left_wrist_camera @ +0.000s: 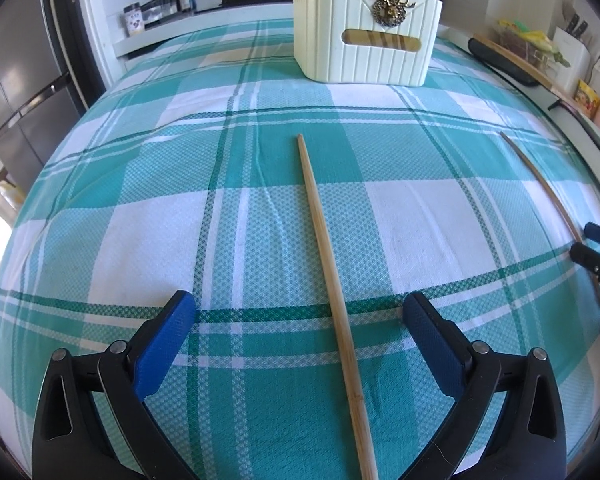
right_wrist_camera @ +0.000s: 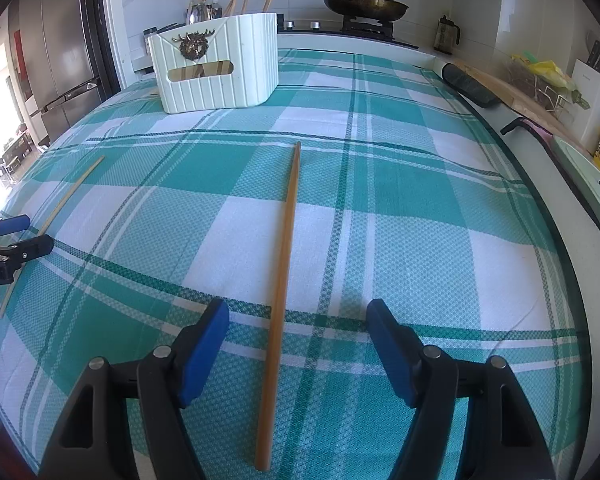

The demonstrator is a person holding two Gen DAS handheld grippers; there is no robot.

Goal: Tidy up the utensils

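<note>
Chopstick [left_wrist_camera: 332, 280] between open jaws

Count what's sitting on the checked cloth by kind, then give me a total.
Loose chopsticks: 2, one between the left tool's open blue pads, one between the right tool's open pads
Cream utensil holders: 1
Total: 3
</note>
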